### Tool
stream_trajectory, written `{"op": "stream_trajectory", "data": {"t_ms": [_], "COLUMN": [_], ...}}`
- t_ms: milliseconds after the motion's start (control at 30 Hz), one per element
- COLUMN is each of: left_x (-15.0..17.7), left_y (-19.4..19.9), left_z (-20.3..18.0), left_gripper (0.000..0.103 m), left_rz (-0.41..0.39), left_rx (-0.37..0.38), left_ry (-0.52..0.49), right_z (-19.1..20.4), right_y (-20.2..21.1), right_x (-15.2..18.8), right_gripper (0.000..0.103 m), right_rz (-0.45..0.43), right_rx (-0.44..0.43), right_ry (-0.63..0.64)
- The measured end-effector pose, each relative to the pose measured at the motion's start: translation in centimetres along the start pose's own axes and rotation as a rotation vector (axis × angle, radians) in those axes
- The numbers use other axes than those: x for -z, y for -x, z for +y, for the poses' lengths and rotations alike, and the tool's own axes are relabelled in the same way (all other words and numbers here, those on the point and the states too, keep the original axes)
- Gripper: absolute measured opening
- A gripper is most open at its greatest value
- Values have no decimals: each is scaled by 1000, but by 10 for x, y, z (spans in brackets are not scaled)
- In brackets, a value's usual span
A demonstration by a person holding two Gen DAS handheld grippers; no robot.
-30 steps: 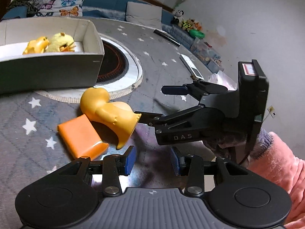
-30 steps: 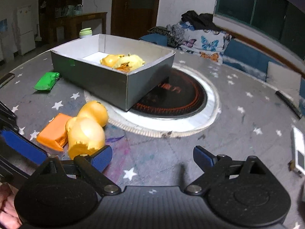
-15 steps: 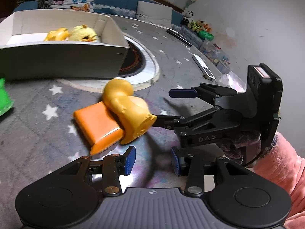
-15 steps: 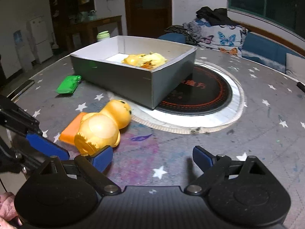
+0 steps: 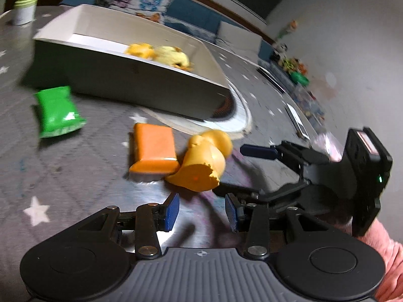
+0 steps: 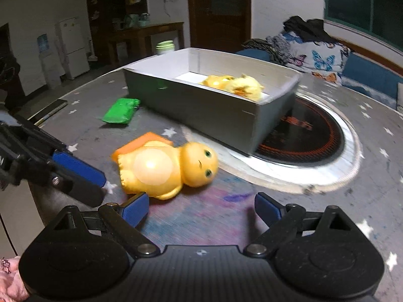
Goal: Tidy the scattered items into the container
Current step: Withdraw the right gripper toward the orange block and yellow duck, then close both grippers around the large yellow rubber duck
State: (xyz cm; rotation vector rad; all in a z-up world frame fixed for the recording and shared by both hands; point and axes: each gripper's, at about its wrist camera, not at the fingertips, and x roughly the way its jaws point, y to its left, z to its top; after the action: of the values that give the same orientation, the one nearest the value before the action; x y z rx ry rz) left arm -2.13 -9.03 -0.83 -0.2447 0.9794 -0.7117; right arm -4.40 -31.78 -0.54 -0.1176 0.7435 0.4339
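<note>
green packet [image 5: 56, 112]: one, glossy, crimped ends, flat on the star-print tablecloth [image 5: 37, 176], left of and apart from the orange pieces; print on it too blurred to read.
orange block [image 5: 152, 151]: one, flat rectangular bar, pale strip along its near edge; touching the duck's base.
duck toy [image 6: 163, 170]: one loose, yellow-orange rubber, on its side, pale round belly patch, dark green eyes, head toward the box; hollow base faces the left wrist camera.
box [image 6: 214, 110]: one, grey outside, white inside, open top, partly over a round black burner [image 6: 302, 136]; holds two yellow toys [image 6: 234, 84], side by side.
left gripper [image 5: 201, 212]: blue pads apart, nothing between them, just short of the duck's base.
right gripper [image 6: 201, 210]: jaws wide, nothing clamped; left pad just beside the duck's body.
writing: burner markings unreadable.
</note>
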Motion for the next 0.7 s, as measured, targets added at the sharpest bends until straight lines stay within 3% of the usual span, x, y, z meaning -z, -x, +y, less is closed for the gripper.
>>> {"op": "stream_trajectory", "data": {"t_ms": [267, 700], "left_x": [-4, -10], "left_y": [19, 19], "left_z": [26, 23], "left_gripper": [42, 42], "left_rz": [-64, -86], "left_rx": [-25, 6], "left_ry": [90, 89], "right_z": [30, 50], "right_y": [-18, -30], "right_x": [-15, -14], "right_gripper": [94, 97], "right_rz": [-23, -75], "right_rx": [-35, 82], "right_ry": [46, 21]}}
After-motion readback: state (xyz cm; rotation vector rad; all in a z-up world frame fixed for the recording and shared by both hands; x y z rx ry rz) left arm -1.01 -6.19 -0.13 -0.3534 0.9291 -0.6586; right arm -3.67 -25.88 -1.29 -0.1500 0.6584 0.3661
